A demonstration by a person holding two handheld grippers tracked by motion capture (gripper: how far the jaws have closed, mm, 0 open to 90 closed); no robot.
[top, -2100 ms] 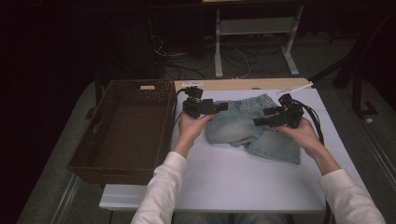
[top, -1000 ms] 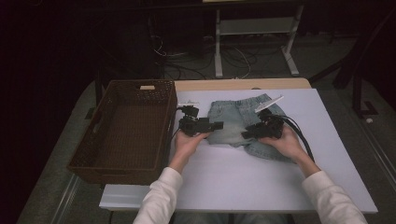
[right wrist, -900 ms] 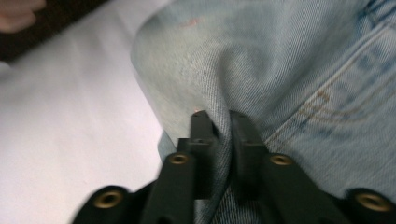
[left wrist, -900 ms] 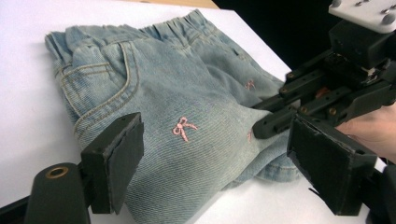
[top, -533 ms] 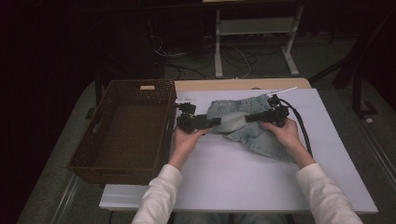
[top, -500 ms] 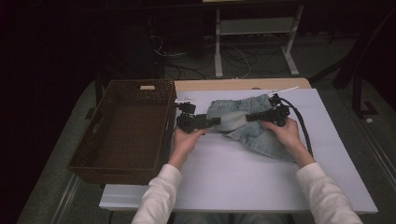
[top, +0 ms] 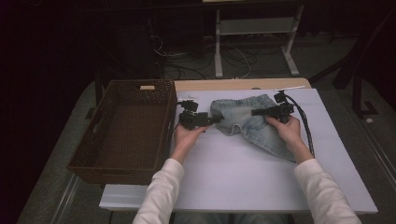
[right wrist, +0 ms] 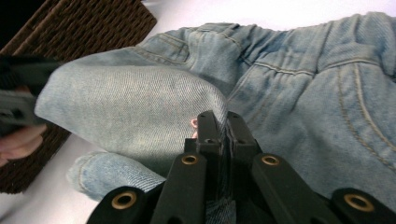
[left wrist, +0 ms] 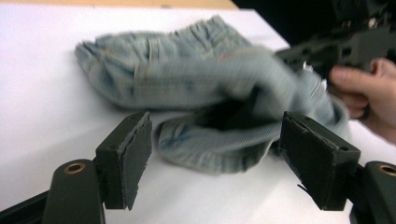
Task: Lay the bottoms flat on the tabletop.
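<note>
Right claw (top: 256,112) shifted right, clamping denim shorts (top: 243,122), pinched fold hidden

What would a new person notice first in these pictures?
Pale blue denim shorts lie rumpled on the white table, one leg folded over. The right tool is shut on that denim, while the left tool stands open at a leg hem. A dark woven basket sits at the left.

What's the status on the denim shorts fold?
Right gripper shut on denim shorts. Left gripper open, jaws just closing, hem between them, unpinched. Basket beside, nothing blocking.
</note>
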